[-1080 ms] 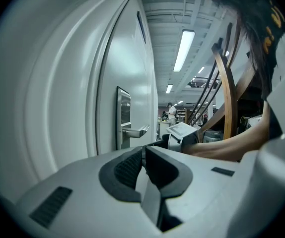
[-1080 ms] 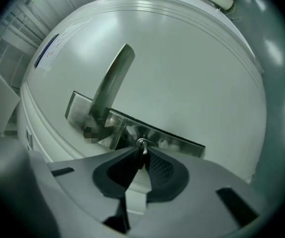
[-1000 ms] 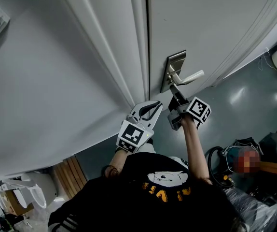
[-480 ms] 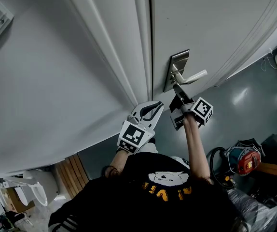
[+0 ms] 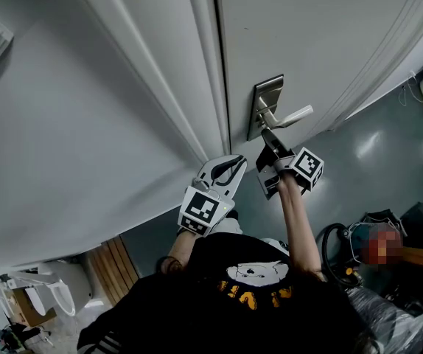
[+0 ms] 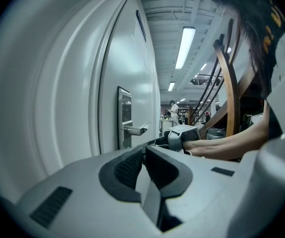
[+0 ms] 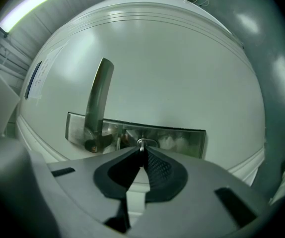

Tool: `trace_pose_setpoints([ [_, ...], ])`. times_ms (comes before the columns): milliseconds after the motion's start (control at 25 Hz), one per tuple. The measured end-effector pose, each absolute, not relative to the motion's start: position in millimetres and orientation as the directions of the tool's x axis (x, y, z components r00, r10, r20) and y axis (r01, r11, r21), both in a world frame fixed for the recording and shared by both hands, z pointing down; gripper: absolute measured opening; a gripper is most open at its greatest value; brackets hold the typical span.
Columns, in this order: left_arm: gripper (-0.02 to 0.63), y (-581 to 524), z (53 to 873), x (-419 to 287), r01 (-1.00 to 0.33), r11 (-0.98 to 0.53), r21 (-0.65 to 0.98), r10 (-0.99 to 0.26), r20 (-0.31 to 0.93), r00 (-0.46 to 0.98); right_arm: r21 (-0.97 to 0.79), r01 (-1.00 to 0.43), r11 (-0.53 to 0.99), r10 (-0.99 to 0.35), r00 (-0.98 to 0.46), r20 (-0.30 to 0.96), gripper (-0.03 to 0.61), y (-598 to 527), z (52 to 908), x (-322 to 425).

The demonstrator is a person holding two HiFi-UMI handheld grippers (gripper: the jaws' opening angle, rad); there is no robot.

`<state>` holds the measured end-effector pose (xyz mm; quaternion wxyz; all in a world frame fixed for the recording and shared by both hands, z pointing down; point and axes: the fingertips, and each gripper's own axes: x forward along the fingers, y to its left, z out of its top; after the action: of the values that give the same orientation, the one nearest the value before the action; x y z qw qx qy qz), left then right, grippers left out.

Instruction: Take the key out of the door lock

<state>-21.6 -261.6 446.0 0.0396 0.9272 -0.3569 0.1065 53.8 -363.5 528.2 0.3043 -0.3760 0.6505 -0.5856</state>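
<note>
Nearest the body: the white plastic left gripper (image 6: 143,151), black pads pressed together with nothing between them, held back short of the door and taking no part.

Further out, beside it and closer to the lock: the white plastic right gripper (image 7: 141,150), pointed level at the lock. Has just been closing. Black ribbed pads (image 7: 158,170) now pinched on the small silver metal key (image 7: 141,144), its rounded head poking out just past the fingertips, the rest running on into the lock.

Directly behind those fingertips: the rectangular brushed-steel lock plate (image 7: 182,137), with the key seated in it. Off to one side of the fingertips, on the same plate: the silver metal lever handle (image 7: 99,93), clear of both jaws. Behind everything: the white painted door (image 7: 182,58).

Step in hand, by the look of it: grip just made, withdrawal not yet started, key in the lock.

Next move, as a judgement: hold the pinch firm and draw straight back along the key's own line, away from the plate, without rocking or levering. Little of the key's head lies between the pads, so likely to slip free if pulled at an angle or if the blade is not turned to its release position. Left gripper best kept back where it is.
</note>
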Motion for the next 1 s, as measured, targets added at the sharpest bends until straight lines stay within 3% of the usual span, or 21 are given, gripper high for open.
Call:
trace_pose_setpoints([
  [440, 0.029, -256.1, 444.1, -13.1, -0.676, -0.737, -0.011, -0.659, 0.235, 0.715, -0.998, -0.065, 0.010, -0.844, -0.535, 0.027, 0.020, -359.9, 527.4, 53.7],
  [1000, 0.029, -252.3, 446.3, -13.6, -0.694, -0.720, -0.017, -0.676, 0.248, 0.695, -0.993, -0.110, 0.034, -0.851, -0.524, 0.029, 0.025, -366.2, 529.2, 57.4],
])
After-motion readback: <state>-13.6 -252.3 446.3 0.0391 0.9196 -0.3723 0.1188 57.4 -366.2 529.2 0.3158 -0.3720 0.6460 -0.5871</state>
